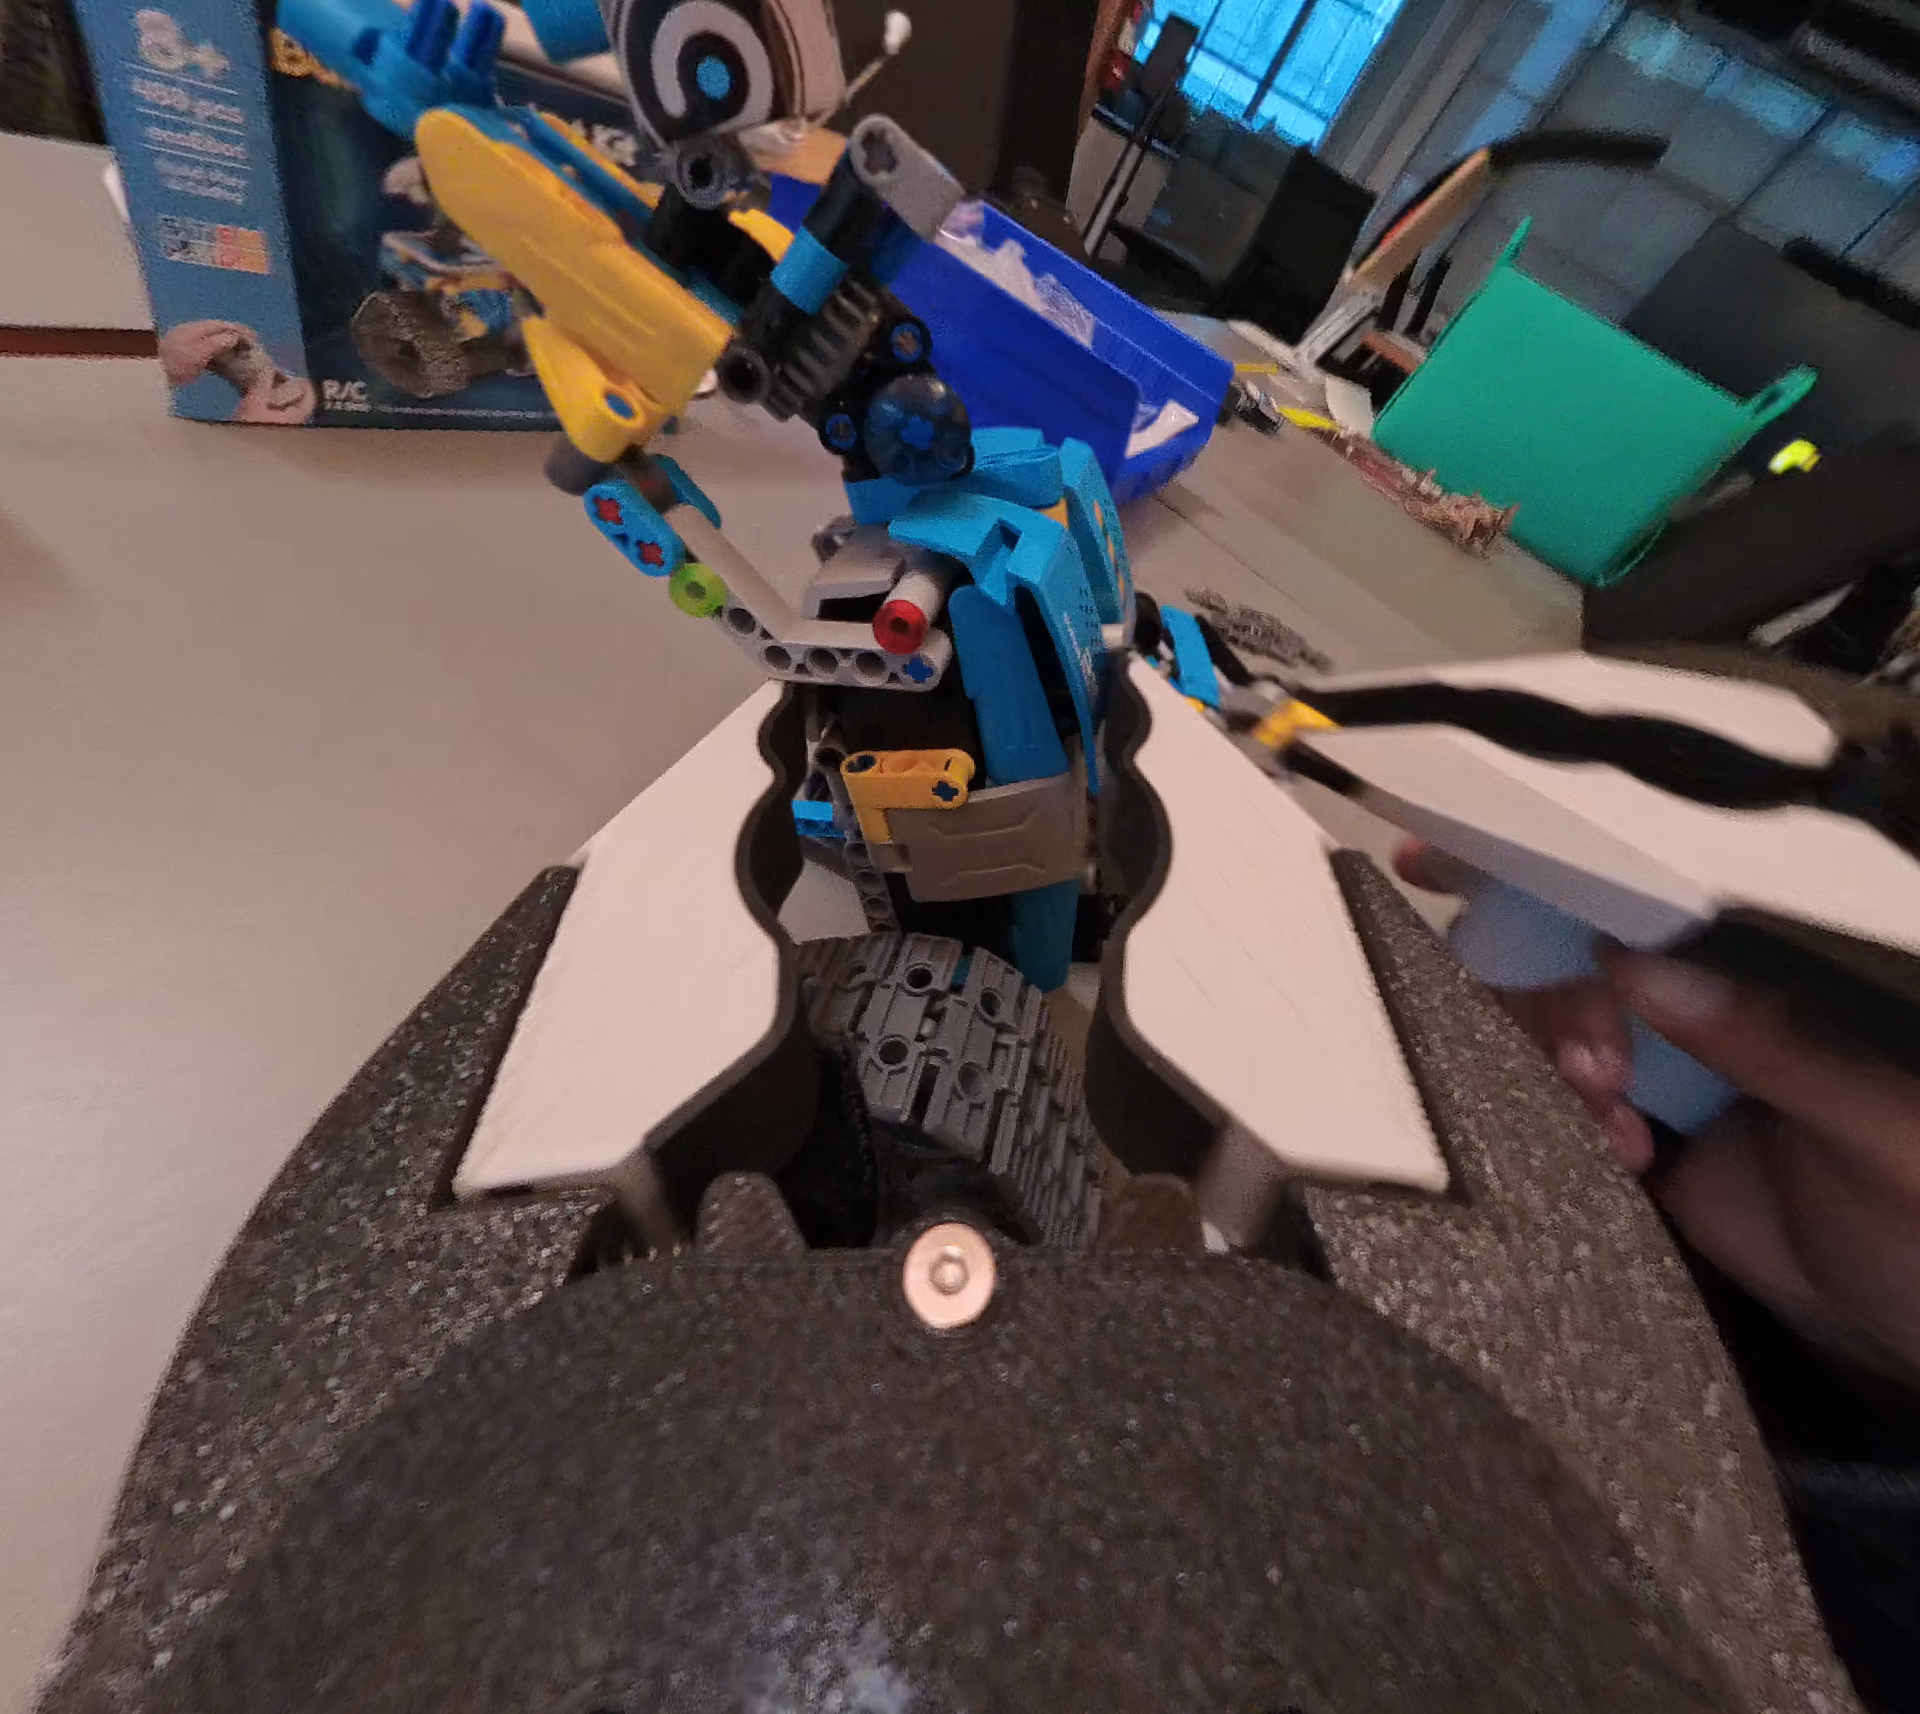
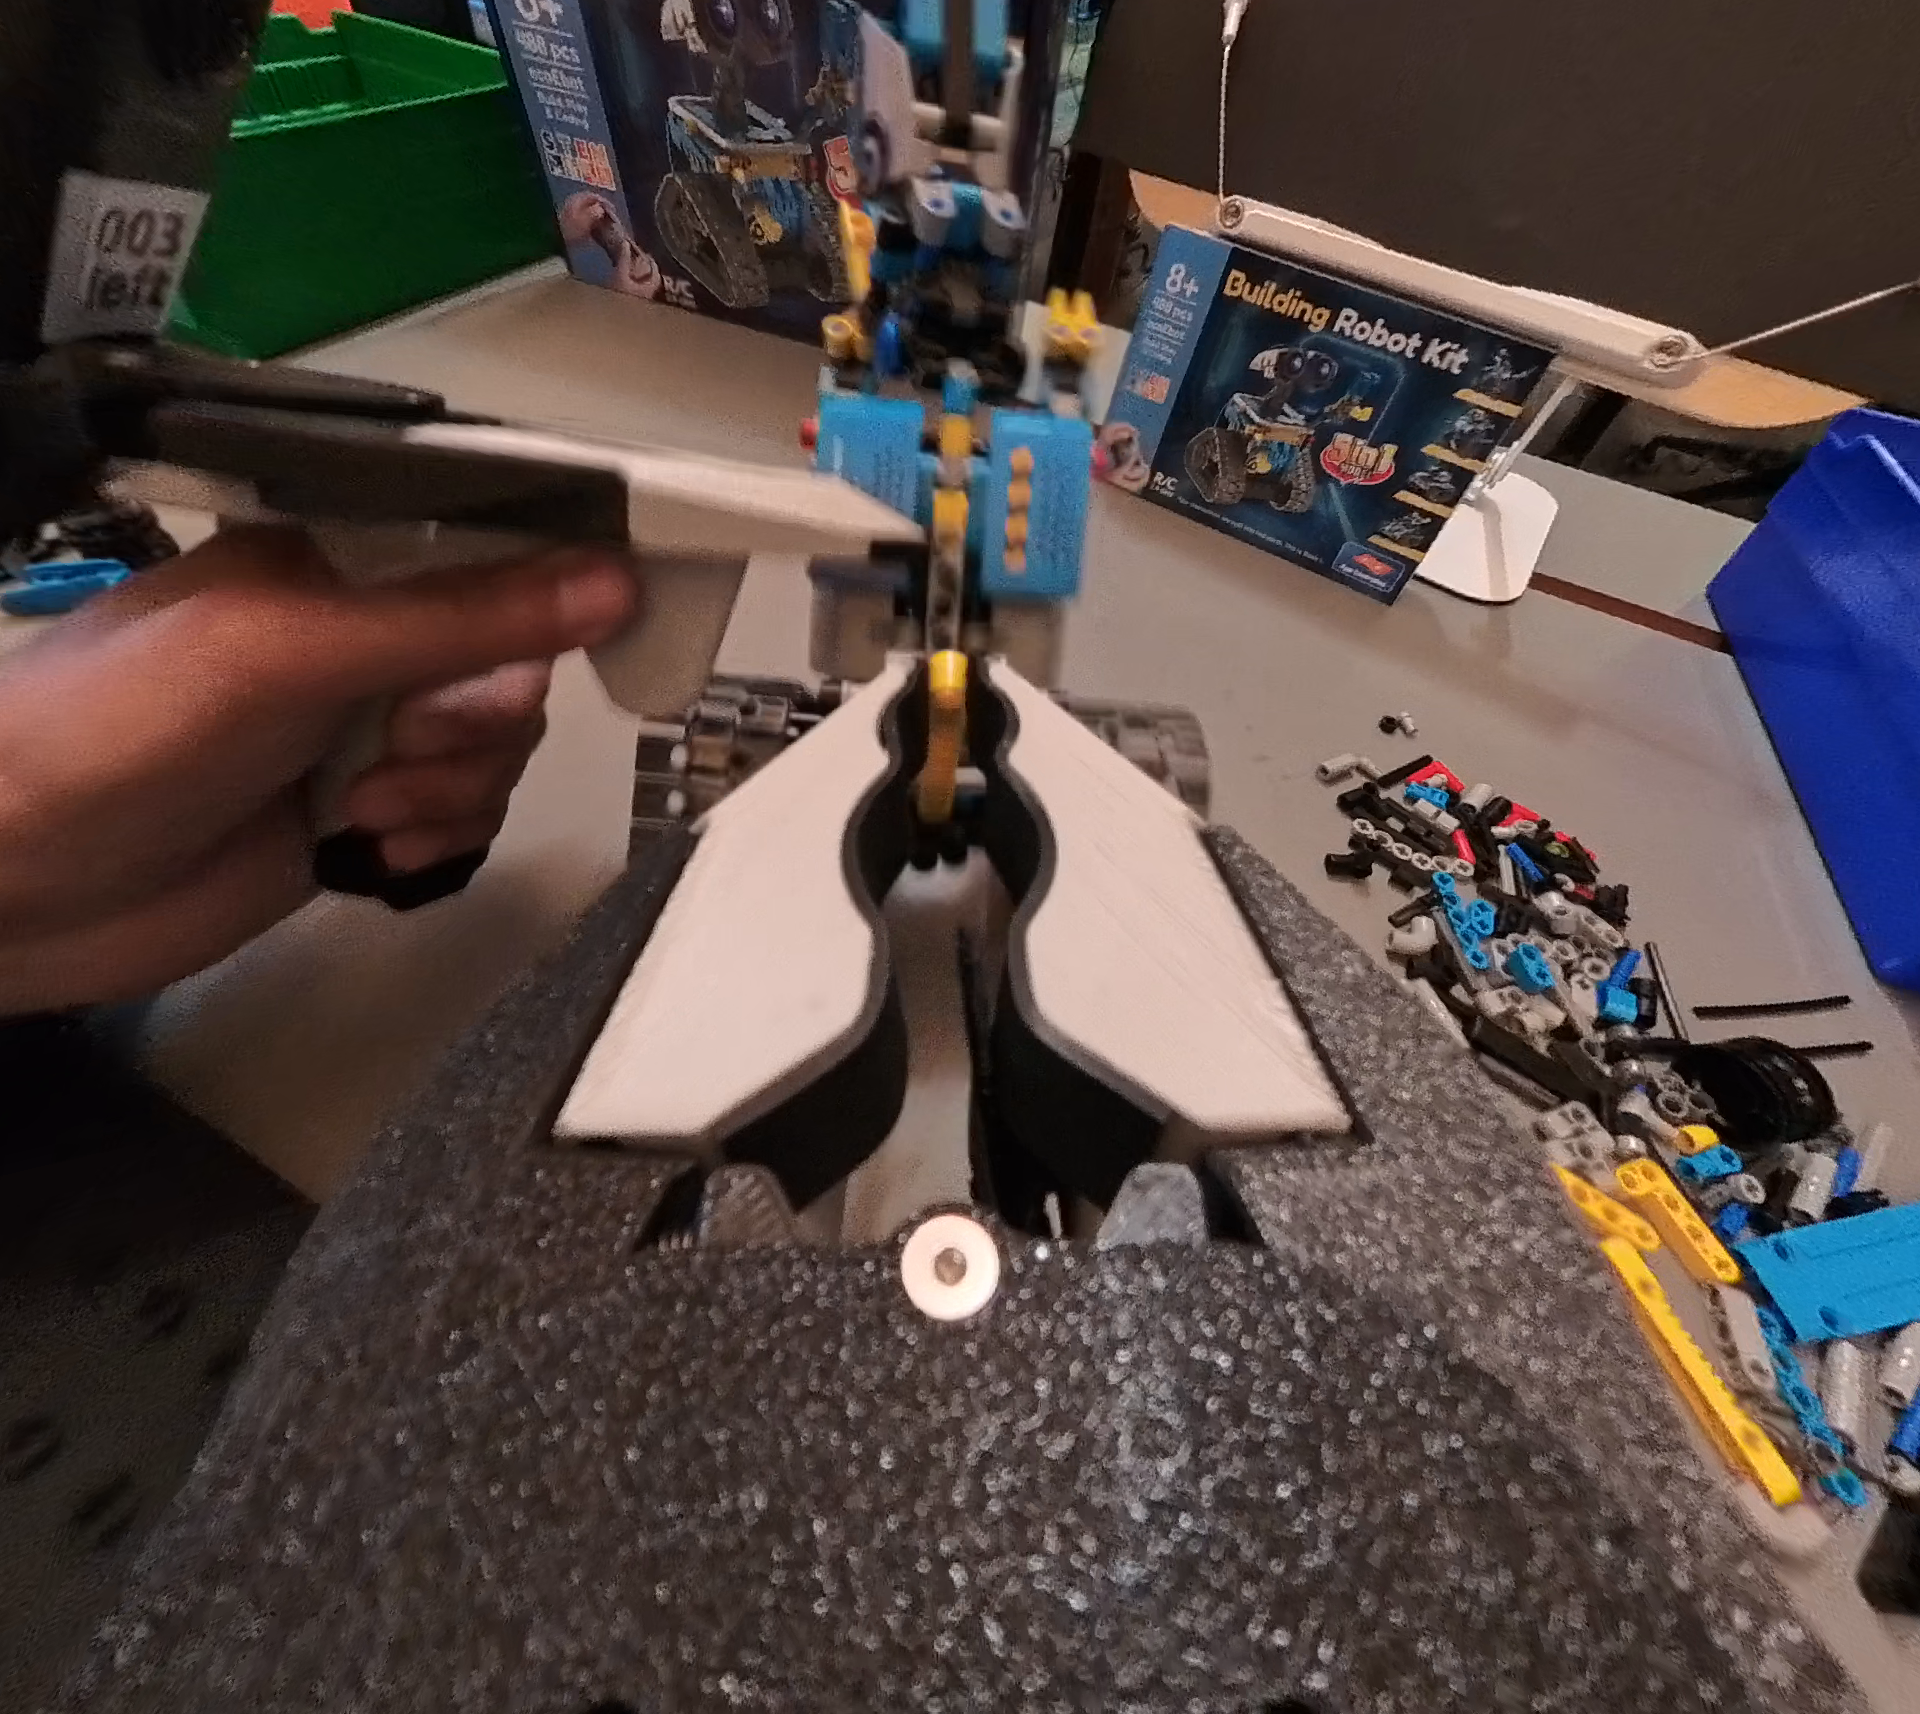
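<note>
The toy robot (image 1: 935, 625), built of blue, yellow and grey bricks, stands upright on its tracks at frame centre in both views, long axis vertical; its lower tracks are hidden behind the fingers. The left gripper (image 1: 951, 729) is clamped round its body. The right gripper (image 2: 945, 708) is nearly closed on a yellow beam (image 2: 943, 729) at the robot's back, blurred. The grey table (image 2: 1455, 625) carries loose bricks (image 2: 1610, 1020) at right, kit boxes (image 2: 748, 54) and a blue bin (image 1: 1039, 334) behind.
</note>
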The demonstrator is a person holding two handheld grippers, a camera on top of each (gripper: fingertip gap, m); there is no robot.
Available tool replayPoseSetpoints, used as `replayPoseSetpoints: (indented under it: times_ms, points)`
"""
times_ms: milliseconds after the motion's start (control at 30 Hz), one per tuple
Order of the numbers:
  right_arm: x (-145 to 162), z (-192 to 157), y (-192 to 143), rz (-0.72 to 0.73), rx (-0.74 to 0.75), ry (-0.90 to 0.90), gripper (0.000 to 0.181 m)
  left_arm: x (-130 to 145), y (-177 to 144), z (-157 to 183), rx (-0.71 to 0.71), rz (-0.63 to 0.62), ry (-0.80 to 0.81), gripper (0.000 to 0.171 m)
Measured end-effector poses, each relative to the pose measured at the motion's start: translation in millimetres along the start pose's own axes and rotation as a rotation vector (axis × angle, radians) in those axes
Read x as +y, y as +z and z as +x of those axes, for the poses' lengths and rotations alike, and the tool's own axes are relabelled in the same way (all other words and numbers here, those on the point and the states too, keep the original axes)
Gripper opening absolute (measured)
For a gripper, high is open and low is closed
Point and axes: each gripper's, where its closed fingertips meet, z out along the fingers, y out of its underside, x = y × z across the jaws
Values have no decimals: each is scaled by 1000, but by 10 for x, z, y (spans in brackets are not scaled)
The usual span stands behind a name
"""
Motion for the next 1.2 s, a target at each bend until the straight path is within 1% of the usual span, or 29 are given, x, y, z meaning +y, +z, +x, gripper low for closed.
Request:
replayPoseSetpoints:
  times_ms: [33, 67, 100, 133, 200, 267, 400, 467, 533, 633, 700, 867, 933, 1000, 1067, 1133, 1200]
  points:
    - [-40, 11, -74, 28, 8, -2, 5, -52, -30, -108, -33, 20, -4, 56]
    - [-64, 31, -142, 33, 10, -15, 5, -81, -63, -168, -56, 34, 35, 57]
    - [-95, 50, -198, 46, 0, -15, 5, -91, -82, -183, -55, 37, 56, 57]
    - [-107, 77, -234, 55, -12, -1, 5, -93, -77, -184, -42, 37, 39, 57]
    - [-82, 126, -261, 62, -30, 31, 5, -103, -59, -199, -41, 33, 8, 57]
    - [-50, 138, -273, 66, -61, 67, 5, -100, -56, -174, -36, 22, 28, 58]
    - [4, 128, -243, 74, -220, 279, 5, -98, -44, -149, -12, 13, 11, 59]
    - [60, 143, -204, 69, -313, 425, 5, -81, -46, -126, 10, -7, 7, 59]
    - [77, 174, -183, 101, -411, 592, 5, -55, -63, -124, 6, -30, 49, 60]
    - [183, 233, -126, 93, -499, 747, 5, 22, -95, -141, -11, -71, 135, 60]
    - [257, 300, -81, 84, -490, 777, 5, 52, -93, -149, -11, -92, 185, 58]
    - [328, 228, -2, 58, -555, 817, 5, 13, -97, -238, 49, -133, 240, 57]
    - [321, 187, 2, 82, -585, 823, 5, -11, -119, -321, 80, -145, 244, 56]
    - [325, 137, 18, 97, -610, 813, 6, -88, -149, -449, 57, -124, 224, 53]
    - [251, 96, -7, 147, -673, 831, 6, -135, -186, -539, 45, -114, 222, 50]
    - [236, 105, -13, 160, -689, 850, 6, -123, -207, -541, 77, -118, 216, 41]
    - [215, 120, -36, 178, -702, 863, 5, -92, -196, -529, 97, -123, 213, 41]
